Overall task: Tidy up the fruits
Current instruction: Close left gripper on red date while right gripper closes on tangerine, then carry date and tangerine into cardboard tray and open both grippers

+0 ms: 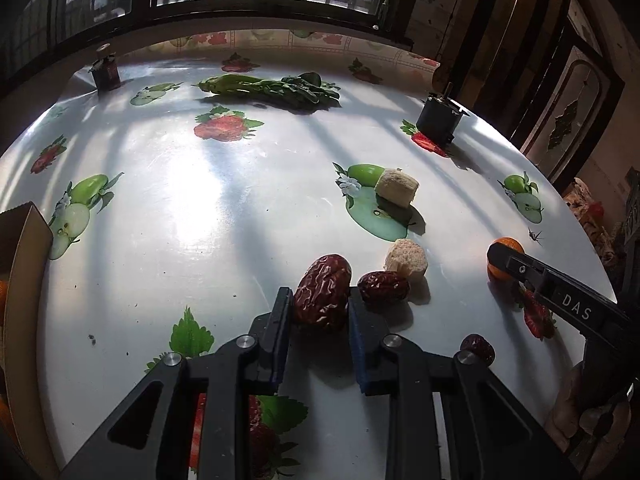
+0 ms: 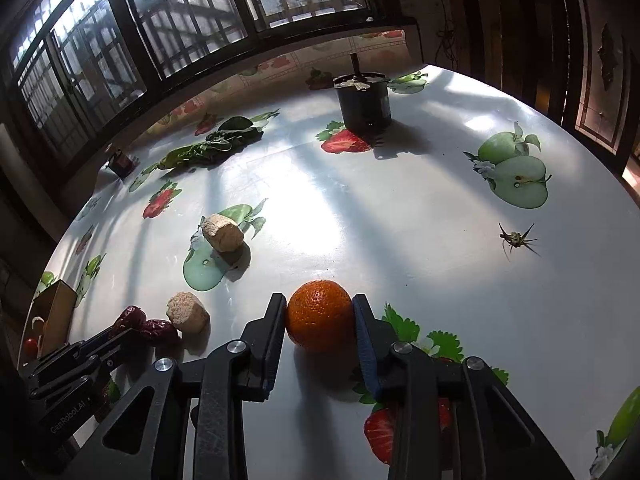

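Fruits sit gripped for sorting: left gripper (image 1: 320, 300) clamps the large red date (image 1: 322, 292), right gripper (image 2: 320, 312) squeezes the orange (image 2: 319, 315), likely bound for the cardboard box (image 1: 24, 248).

A bunch of green leaves (image 1: 272, 88) is laid on the worktop (image 1: 192, 208), which is covered with a shiny cloth printed with strawberries and apples. A small dark jar (image 1: 106, 70) is stood to the left of the leaves, near the worktop's far edge. A black pot (image 2: 363, 100) is stood to the right of the leaves, on a printed strawberry. A dry little stem (image 2: 516, 238) is seen well to the right of the leaves, closer to the near edge. Barred windows (image 2: 160, 20) are seen behind the leaves.
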